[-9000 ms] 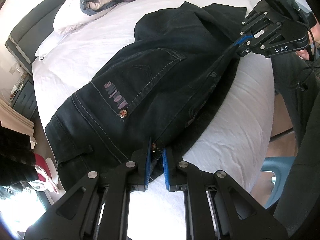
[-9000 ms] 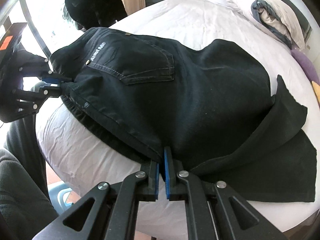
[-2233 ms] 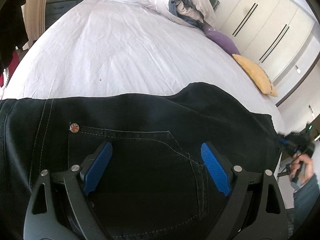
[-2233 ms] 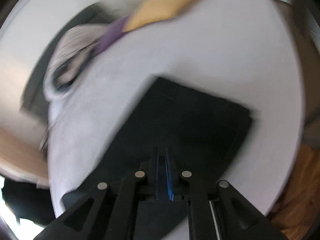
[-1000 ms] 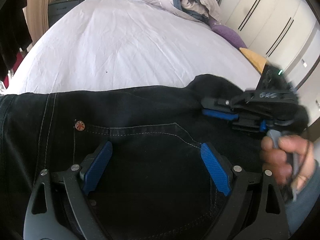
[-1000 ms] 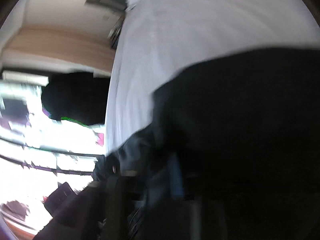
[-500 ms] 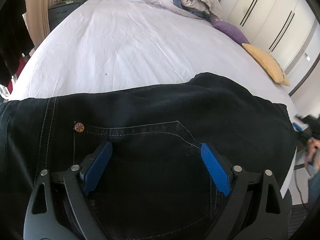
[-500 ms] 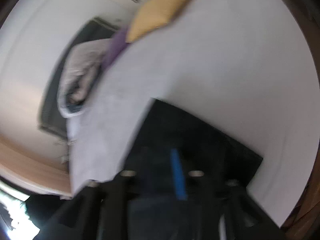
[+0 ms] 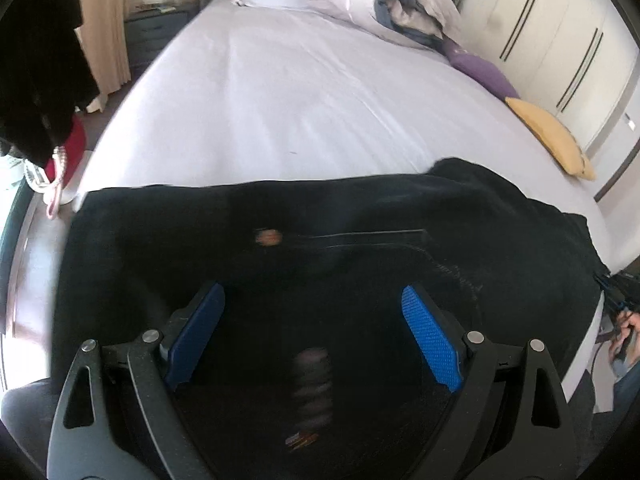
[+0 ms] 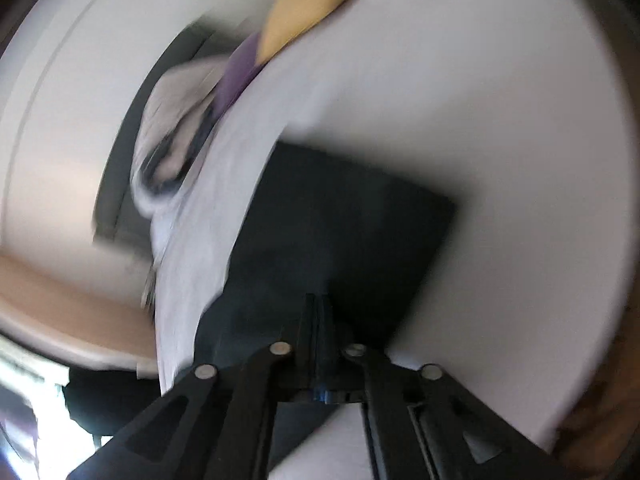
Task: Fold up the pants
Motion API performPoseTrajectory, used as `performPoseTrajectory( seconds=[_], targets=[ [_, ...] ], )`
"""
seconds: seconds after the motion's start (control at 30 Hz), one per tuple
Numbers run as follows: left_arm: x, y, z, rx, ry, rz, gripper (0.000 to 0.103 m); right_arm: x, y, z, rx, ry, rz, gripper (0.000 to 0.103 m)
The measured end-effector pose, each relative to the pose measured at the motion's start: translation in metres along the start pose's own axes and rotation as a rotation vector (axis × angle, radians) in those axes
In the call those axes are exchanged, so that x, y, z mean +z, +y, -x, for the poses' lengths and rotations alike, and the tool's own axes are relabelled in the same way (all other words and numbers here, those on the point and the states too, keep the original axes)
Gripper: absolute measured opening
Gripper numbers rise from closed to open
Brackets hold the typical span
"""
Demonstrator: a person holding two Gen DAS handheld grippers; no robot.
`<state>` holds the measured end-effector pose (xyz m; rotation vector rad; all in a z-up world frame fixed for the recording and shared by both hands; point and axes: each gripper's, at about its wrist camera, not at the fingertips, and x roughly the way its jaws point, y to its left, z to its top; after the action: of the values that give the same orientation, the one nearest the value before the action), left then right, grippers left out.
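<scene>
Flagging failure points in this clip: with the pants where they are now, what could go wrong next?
1. The pants lie at the bed's near edge, so a pull could slide them off.
2. The right hand-held gripper looks shut on the pants, while the left hand-held gripper is open above them; a one-sided tug may skew the fold.

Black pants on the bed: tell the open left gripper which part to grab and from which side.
Probably best the waistband end of the black pants, its edge running along the left, approached from the bed's near side. The left gripper hovers open over the pocket panel, flat cloth that offers no lip; the right gripper appears shut on the other end.
</scene>
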<state>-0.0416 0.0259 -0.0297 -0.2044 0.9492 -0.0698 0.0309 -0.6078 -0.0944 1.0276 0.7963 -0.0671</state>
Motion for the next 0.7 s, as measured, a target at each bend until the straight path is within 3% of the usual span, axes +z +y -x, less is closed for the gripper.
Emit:
performPoseTrajectory(
  seconds=[0.03, 0.07, 0.1, 0.23, 0.27, 0.33, 0.37, 0.43, 0.5, 0.57, 0.7],
  targets=[
    [0.002, 0.002, 0.007, 0.010, -0.010, 0.009, 0.091, 0.006, -0.003, 0.012, -0.009, -0.023, 0.008, 0.019],
    [0.005, 0.000, 0.011, -0.003, -0.021, 0.013, 0.091, 0.004, 0.002, 0.021, -0.004, -0.033, 0.035, 0.036],
    [0.013, -0.007, 0.014, -0.038, -0.036, 0.015, 0.091, -0.002, 0.012, 0.026, 0.009, -0.027, 0.068, 0.043],
    [0.046, -0.071, -0.009, -0.204, -0.051, -0.065, 0.091, -0.052, 0.058, 0.012, 0.166, 0.148, 0.205, 0.043],
    [0.051, -0.085, -0.020, -0.218, -0.044, -0.096, 0.091, -0.063, 0.064, 0.005, 0.193, 0.196, 0.233, 0.043],
    [0.057, -0.098, -0.049, -0.178, -0.016, -0.139, 0.091, -0.089, 0.092, -0.031, 0.186, 0.258, 0.264, 0.043],
    [0.058, -0.096, -0.063, -0.153, 0.005, -0.139, 0.091, -0.092, 0.087, -0.038, 0.160, 0.266, 0.261, 0.041],
    [0.060, -0.069, -0.088, -0.163, 0.073, -0.058, 0.088, -0.086, 0.072, -0.041, 0.161, 0.250, 0.217, 0.025],
    [0.060, -0.040, -0.079, -0.227, 0.026, 0.030, 0.088, -0.076, 0.052, -0.041, 0.166, 0.255, 0.169, 0.007],
    [0.058, -0.018, -0.068, -0.190, 0.003, 0.042, 0.088, -0.069, 0.033, -0.036, 0.137, 0.218, 0.159, 0.005],
    [0.046, 0.019, -0.039, -0.235, -0.025, 0.038, 0.086, -0.052, -0.001, -0.002, 0.129, 0.087, 0.051, 0.004]
  ],
)
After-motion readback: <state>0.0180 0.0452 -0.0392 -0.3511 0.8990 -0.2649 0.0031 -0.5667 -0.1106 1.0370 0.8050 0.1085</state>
